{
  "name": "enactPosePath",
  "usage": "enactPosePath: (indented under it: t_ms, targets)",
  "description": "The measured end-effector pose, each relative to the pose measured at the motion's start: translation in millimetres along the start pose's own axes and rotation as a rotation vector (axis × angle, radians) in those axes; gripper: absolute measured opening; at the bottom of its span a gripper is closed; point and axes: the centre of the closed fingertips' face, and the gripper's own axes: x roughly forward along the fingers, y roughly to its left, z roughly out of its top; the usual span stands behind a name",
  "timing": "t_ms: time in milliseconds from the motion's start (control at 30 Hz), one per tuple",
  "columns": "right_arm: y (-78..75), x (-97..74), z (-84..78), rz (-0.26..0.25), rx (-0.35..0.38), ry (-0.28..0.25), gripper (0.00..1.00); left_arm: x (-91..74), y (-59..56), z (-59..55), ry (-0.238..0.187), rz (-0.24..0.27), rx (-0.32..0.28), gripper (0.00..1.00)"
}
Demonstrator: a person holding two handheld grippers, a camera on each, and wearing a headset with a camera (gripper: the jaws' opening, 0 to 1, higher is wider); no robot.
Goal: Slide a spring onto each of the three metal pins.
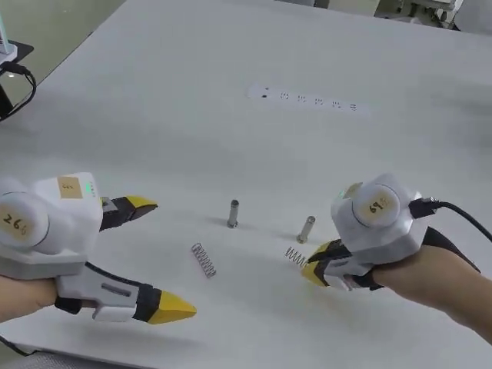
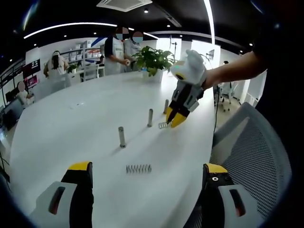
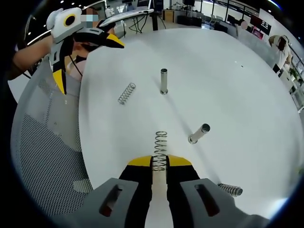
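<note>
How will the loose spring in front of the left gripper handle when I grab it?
The spring lies on its side on the smooth table, so it will probably roll if nudged. It's a thin open wire coil, likely light and squashy; a hard pinch from the left gripper may bend it.

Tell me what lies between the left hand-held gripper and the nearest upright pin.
A loose spring lies flat on the table, short of the pin and touching neither, as the left gripper view shows.

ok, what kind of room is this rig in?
Likely an open-plan office or lab: a long white table, a potted plant at its far end, a mesh chair, and people standing behind.
</note>
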Motion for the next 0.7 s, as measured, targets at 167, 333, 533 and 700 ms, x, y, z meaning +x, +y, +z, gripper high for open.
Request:
enactPosePath:
  t_ms: [167, 333, 533, 700]
  targets:
    - [0.0, -3.1, -4.5, -0.001, -0.020, 0.006, 0.08, 1.6, -4.6, 1.3, 0.006, -0.018, 0.012, 0.91]
    - [1.1, -6.5, -5.7, 0.004, -0.043, 0.001, 0.08, 6.6, -9.7, 3.6, 0.005, -0.045, 0.020, 0.88]
    - [2.8, -10.3, -5.6, 0.006, -0.068, -0.003, 0.08, 15.0, -17.9, 8.2, -0.003, -0.100, -0.007, 0.79]
    - [3.6, -13.3, -5.2, 0.007, -0.089, -0.007, 0.08, 23.6, -21.1, 17.5, -0.027, -0.129, -0.015, 0.78]
